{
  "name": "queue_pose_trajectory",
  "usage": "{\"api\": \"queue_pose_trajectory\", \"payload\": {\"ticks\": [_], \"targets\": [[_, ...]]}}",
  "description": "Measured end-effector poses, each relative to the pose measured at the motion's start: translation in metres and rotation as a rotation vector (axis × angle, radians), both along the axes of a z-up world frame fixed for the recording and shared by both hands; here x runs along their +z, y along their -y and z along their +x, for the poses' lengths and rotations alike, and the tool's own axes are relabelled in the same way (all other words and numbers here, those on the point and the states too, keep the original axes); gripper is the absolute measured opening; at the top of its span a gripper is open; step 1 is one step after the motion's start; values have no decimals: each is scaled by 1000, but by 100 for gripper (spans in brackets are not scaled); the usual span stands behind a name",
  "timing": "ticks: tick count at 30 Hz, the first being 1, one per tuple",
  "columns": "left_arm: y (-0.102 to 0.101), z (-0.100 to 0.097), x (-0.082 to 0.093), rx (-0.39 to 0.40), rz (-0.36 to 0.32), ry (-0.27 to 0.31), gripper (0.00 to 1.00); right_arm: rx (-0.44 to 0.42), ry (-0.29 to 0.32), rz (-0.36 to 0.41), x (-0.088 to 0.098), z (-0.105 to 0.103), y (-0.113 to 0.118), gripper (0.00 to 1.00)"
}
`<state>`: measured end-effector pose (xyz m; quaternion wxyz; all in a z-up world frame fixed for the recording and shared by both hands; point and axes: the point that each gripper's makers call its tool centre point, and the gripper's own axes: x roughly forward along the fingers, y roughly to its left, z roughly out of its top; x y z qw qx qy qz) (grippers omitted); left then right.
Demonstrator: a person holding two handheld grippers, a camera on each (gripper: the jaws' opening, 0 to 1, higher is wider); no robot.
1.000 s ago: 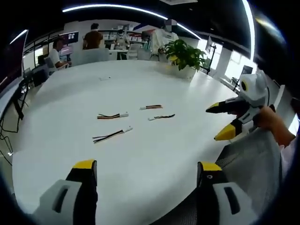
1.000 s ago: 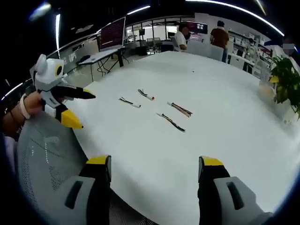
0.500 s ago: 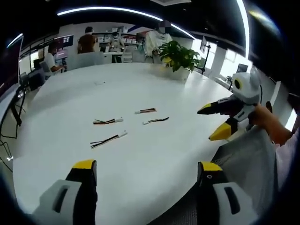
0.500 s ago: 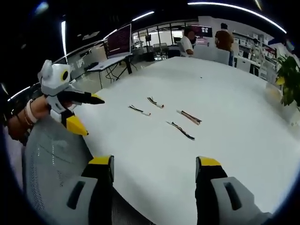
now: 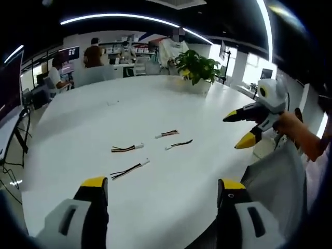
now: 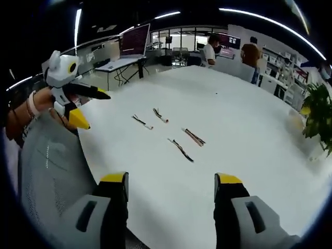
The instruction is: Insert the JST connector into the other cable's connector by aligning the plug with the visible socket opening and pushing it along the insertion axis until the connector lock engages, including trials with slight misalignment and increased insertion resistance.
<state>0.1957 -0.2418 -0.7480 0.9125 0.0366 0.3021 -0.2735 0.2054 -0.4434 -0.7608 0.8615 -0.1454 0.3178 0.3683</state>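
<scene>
Several short JST cables lie loose on the white round table [image 5: 78, 114]. In the left gripper view one with a white plug [image 5: 127, 149] lies beside another [image 5: 129, 169], with two more [image 5: 167, 134] [image 5: 179, 143] to their right. The right gripper view has the same cables in a loose row [image 6: 142, 122] [image 6: 160, 115] [image 6: 193, 137] [image 6: 181, 150]. My left gripper [image 5: 163, 184] stands open and empty, well short of them; it also appears at the left [image 6: 92, 110]. My right gripper [image 6: 171, 179] is open and empty too, seen in the air at the right [image 5: 237, 129].
A grey mesh chair back [image 5: 280, 181] [image 6: 46, 171] stands at the near table edge between the hands. A potted plant [image 5: 196, 65] [image 6: 316, 111] sits at the far side of the table. People sit at desks beyond, near a monitor [image 6: 135, 40].
Both cameras have shifted a little with the hands, so the cables sit slightly differently in each view. The cables lie as before, and both grippers stay open and empty.
</scene>
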Motion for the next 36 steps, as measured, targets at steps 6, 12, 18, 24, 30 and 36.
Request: {"api": "queue_pose_trajectory", "payload": {"ticks": [6,12,18,24,30,36], "targets": [[-4,13,15,14,-29,26,84,-3,35,-19,7,13,8,63],[-12,29,29,17,-29,63,83,10,38,-15,8,26,6,62],[-2,39,41,-5,-227,41,83,60,53,-6,9,37,-2,62],[-13,50,32,-20,-163,39,83,92,53,-29,4,47,-6,62],[-20,56,14,-54,-67,18,82,123,52,-50,-2,57,-8,61],[-10,58,9,-79,-152,-28,82,145,64,-74,-1,67,-5,61]]}}
